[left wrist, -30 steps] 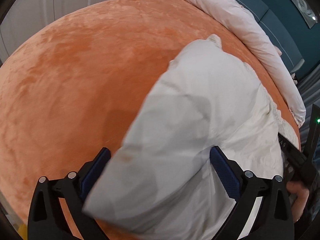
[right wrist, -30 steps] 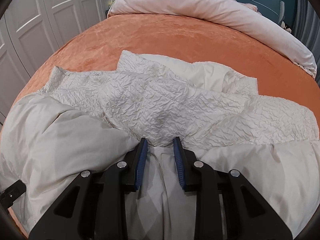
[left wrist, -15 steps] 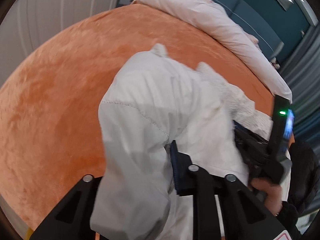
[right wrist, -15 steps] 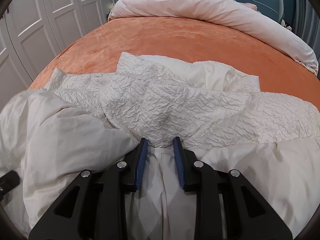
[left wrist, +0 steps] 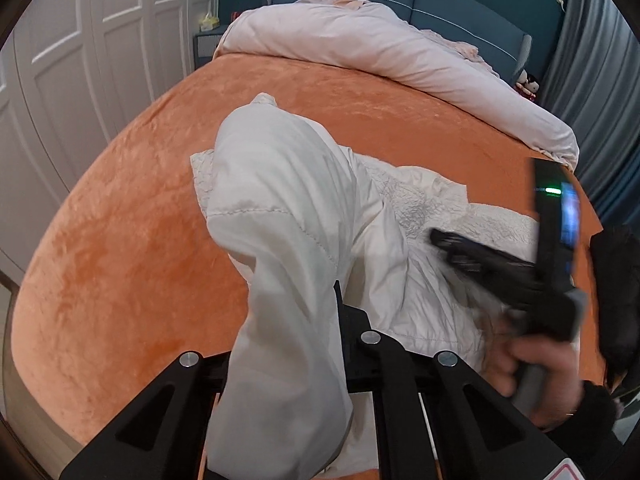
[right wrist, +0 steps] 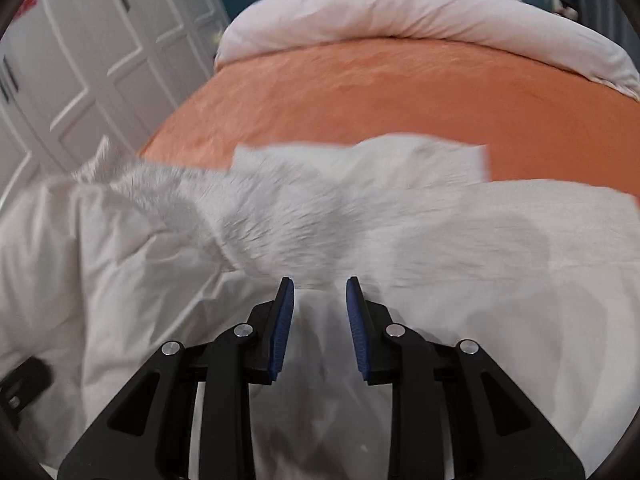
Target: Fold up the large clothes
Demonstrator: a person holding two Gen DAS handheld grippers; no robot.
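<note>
A large white garment (left wrist: 304,216) with a crinkled lining lies on the orange bed cover (left wrist: 120,240). My left gripper (left wrist: 320,312) is shut on a lifted part of the white garment, which drapes over and hides its left finger. In the right wrist view, my right gripper (right wrist: 320,312) holds a fold of the same garment (right wrist: 400,224) between its blue pads (right wrist: 282,320), raised off the bed; the view is blurred. The right gripper also shows in the left wrist view (left wrist: 500,272), held by a hand.
A rolled pale duvet (left wrist: 380,44) lies across the head of the bed, before a blue headboard (left wrist: 460,0). White wardrobe doors (left wrist: 80,48) stand to the left. Grey curtains (left wrist: 600,80) hang at the right.
Both grippers have lifted the garment and turned toward the head of the bed. The left gripper went from open to shut on the cloth. The right view has become blurred.
</note>
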